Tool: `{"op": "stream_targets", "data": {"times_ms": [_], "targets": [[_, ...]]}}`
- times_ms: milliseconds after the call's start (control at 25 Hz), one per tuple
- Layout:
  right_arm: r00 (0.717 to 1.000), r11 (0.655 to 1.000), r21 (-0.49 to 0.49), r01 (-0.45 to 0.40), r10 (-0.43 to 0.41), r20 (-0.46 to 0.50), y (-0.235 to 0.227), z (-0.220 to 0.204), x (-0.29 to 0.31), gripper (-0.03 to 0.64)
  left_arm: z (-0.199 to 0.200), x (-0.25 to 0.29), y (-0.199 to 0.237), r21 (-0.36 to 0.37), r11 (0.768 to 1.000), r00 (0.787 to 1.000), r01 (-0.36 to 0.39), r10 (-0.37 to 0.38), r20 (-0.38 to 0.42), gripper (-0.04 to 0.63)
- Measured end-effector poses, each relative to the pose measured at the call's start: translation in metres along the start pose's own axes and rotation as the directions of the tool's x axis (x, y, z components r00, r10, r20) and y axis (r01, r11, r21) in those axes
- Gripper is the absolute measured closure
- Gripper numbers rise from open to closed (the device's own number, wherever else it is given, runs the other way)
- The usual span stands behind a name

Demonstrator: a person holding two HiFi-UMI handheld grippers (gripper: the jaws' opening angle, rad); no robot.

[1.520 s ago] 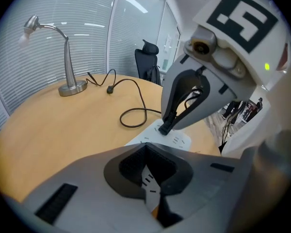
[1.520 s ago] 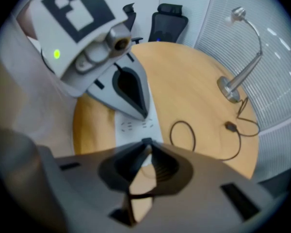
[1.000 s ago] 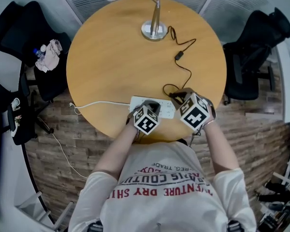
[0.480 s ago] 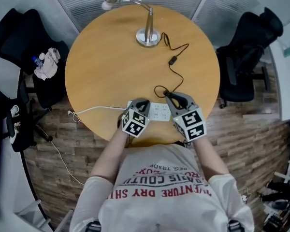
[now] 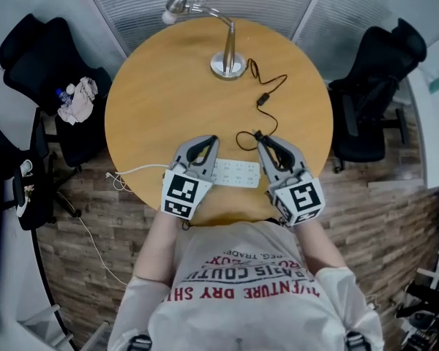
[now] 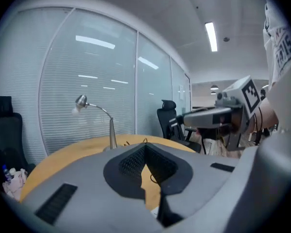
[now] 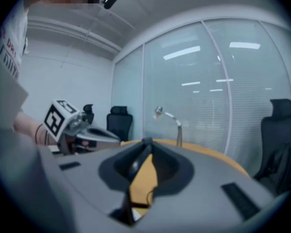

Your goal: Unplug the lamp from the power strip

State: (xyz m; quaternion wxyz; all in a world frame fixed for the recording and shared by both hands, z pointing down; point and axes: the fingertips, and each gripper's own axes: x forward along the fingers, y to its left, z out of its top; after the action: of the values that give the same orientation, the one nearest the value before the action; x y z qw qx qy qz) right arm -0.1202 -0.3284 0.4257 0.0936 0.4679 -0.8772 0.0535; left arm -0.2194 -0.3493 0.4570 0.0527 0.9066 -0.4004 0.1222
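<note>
A silver desk lamp [image 5: 228,57] stands at the far side of the round wooden table [image 5: 161,101]. Its black cord [image 5: 264,99] runs toward me and loops up to my right gripper [image 5: 262,139]. That gripper is shut on the lamp's black plug [image 7: 135,167], lifted clear of the white power strip [image 5: 235,172]. My left gripper [image 5: 208,141] hovers over the strip's left end, shut with nothing in it. In the left gripper view its tips [image 6: 145,148] meet, and the lamp [image 6: 109,125] stands beyond. The right gripper view also has the lamp [image 7: 172,123] behind the closed tips [image 7: 146,142].
The strip's white cable [image 5: 143,168] trails off the table's left edge to the floor. Black office chairs stand left [image 5: 44,57] and right [image 5: 377,72] of the table; the left one carries a cloth and a bottle [image 5: 77,93]. Glass walls with blinds close the far side.
Both grippers have come up off the power strip and tipped toward level. The right one has brought the cord's end up with it. The left has let go of the strip.
</note>
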Motion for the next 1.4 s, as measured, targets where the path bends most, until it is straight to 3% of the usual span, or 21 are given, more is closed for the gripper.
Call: {"op": "stream_targets", "data": {"times_ms": [160,280,440,720,1400], "targets": [[0.998,1.0,0.026,-0.005,0.003,0.067,0.002,0.02,-0.005,0.545,0.052,-0.024,0.006,0.004,0.999,0.991,-0.032,0.031,0.134,0.568],[0.994,0.999,0.035,0.004,-0.008,0.113,0.0,0.032,-0.006,0.545,0.081,-0.043,0.008,-0.039,0.999,0.968,-0.035,0.043,0.247,0.568],[0.989,0.999,0.053,0.009,-0.017,0.145,-0.003,0.038,-0.008,0.545,0.087,-0.063,0.017,-0.062,0.997,0.942,-0.041,0.059,0.331,0.568],[0.987,0.999,0.048,0.003,-0.011,0.163,-0.001,0.046,-0.001,0.545,0.079,-0.067,0.037,-0.066,0.994,0.948,-0.09,0.106,0.3,0.568],[0.992,1.0,0.017,-0.001,-0.001,0.128,0.003,0.037,0.002,0.545,0.068,-0.051,0.024,-0.064,0.997,0.969,-0.035,0.05,0.242,0.568]]}}
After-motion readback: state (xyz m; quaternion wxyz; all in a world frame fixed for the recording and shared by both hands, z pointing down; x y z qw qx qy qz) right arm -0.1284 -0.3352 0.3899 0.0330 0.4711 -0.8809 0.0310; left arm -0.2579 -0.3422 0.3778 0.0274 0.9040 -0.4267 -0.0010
